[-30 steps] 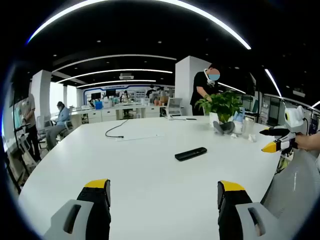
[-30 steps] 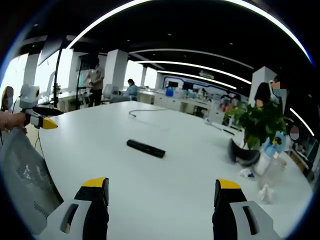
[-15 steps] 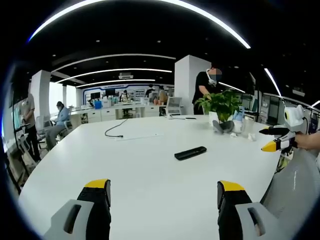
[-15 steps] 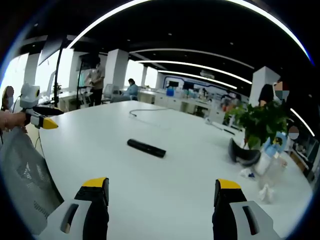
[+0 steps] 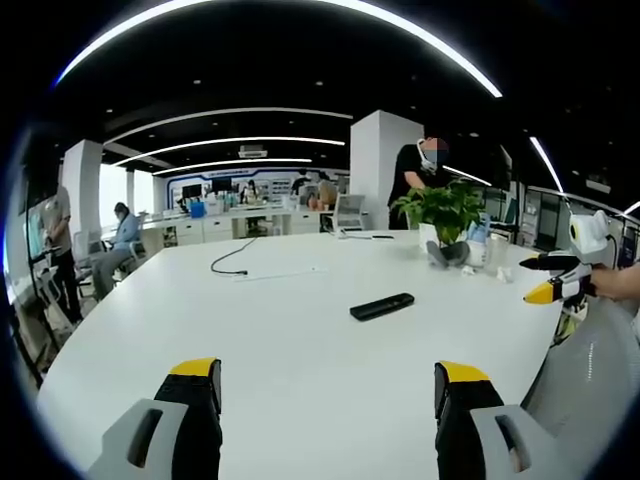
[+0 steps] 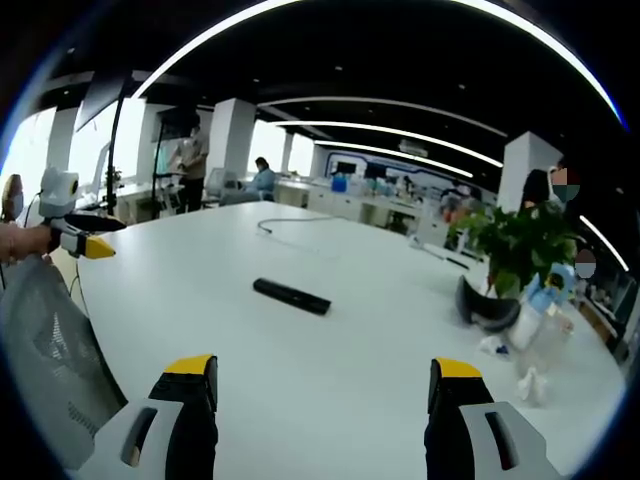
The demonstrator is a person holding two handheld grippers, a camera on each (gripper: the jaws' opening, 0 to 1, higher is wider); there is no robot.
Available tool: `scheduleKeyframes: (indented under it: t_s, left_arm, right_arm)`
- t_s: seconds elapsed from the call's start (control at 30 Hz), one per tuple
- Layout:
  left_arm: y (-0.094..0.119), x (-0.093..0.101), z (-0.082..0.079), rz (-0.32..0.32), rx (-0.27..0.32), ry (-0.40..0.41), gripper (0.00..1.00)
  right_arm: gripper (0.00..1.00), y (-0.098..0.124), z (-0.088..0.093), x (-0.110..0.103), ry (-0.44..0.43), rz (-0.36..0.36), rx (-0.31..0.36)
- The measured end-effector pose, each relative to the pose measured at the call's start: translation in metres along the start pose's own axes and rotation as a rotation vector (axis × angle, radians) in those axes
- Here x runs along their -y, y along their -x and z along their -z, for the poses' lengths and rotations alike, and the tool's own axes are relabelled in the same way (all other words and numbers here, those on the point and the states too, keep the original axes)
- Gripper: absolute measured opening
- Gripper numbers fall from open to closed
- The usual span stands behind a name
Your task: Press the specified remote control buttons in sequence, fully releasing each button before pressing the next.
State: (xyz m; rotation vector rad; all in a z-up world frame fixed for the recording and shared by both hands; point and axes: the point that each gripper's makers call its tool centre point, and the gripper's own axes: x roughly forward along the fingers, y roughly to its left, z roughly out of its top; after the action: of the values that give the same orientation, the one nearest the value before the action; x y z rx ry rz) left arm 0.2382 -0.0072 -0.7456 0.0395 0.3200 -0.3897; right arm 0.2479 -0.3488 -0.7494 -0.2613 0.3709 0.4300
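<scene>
At bottom of both views, left gripper (image 5: 327,390) and right gripper (image 6: 326,388) sit wide open, nothing held. Mid-frame, remote control (image 5: 382,306) lies flat on white table (image 5: 280,340). Likely light, rigid, slick; may skid, so press straight down on buttons.

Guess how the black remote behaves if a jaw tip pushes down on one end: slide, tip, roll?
The remote lies flat, slim and bar-shaped, so rolling looks unlikely. The white table looks smooth and glossy, so an off-centre push may slide or spin it. Probably stiff and light.

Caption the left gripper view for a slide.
Open left gripper hovers over a white table, black remote lying ahead untouched.
</scene>
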Motion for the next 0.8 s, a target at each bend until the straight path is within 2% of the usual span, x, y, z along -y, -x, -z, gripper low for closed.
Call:
scheduleKeyframes:
  t_s: [0.17,0.27,0.37,0.8]
  left_arm:
    - [0.0000,0.0003,-0.0005,0.001,0.002,0.005,0.91]
    - [-0.0003,0.0011,-0.0003,0.003,-0.001,0.003,0.91]
    - [-0.0010,0.0020,0.0005,0.008,-0.006,0.000,0.91]
    - [-0.0013,-0.0003,0.0032,-0.003,-0.016,0.006,0.91]
  right_arm:
    - [0.86,0.0000,-0.0003,0.0003,-0.004,-0.001,0.000]
    - [0.86,0.0009,-0.0022,0.0019,-0.060,-0.010,0.022]
    - [0.86,0.0011,-0.0020,0.0029,-0.078,-0.013,0.028]
    - [0.84,0.0000,-0.0031,-0.0009,-0.054,-0.018,0.022]
